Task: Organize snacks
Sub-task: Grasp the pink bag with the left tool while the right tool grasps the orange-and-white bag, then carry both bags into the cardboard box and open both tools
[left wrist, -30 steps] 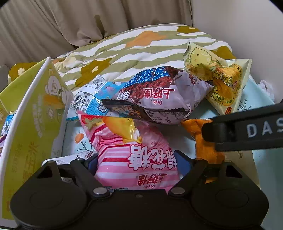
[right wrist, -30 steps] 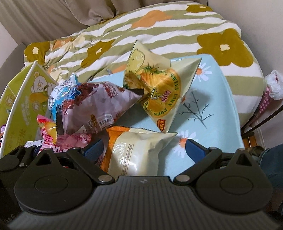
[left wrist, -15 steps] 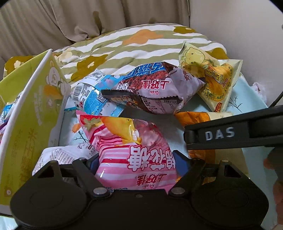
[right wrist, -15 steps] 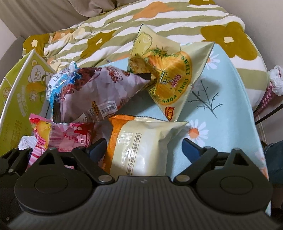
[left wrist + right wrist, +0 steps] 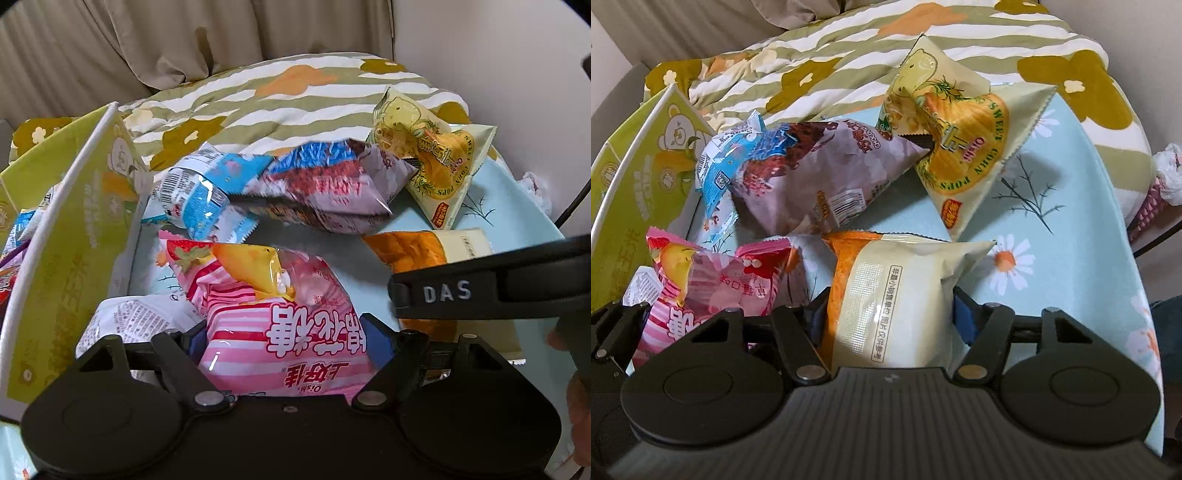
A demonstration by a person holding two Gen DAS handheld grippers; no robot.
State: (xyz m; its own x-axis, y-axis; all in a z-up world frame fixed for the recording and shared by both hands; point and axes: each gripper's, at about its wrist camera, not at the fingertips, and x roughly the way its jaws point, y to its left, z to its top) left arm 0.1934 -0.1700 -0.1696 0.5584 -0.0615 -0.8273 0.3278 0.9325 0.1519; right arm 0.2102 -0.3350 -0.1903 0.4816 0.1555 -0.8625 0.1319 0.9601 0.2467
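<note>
My left gripper [image 5: 284, 332] is shut on a pink striped snack bag [image 5: 258, 288], its blue pads pressing both sides. My right gripper [image 5: 888, 314] has a cream and orange bag [image 5: 897, 280] between its jaws, which are closing, and both pads touch the bag. The right gripper's black body [image 5: 480, 291] reaches in from the right in the left wrist view. Beyond lie a purple chocolate snack bag [image 5: 820, 173], a yellow corn pops bag [image 5: 960, 140] and a blue packet [image 5: 727, 158], piled together.
An open green carton [image 5: 74, 240] stands at the left, with packets inside it. A white packet [image 5: 129, 321] lies by its wall. The snacks rest on a light blue flowered cloth [image 5: 1052, 229]. A striped flowered quilt [image 5: 277, 99] rises behind, and a wall is at the right.
The right jaws have come in from wide apart onto the sides of the cream and orange bag. The left gripper has kept its hold on the pink bag and shifted only slightly.
</note>
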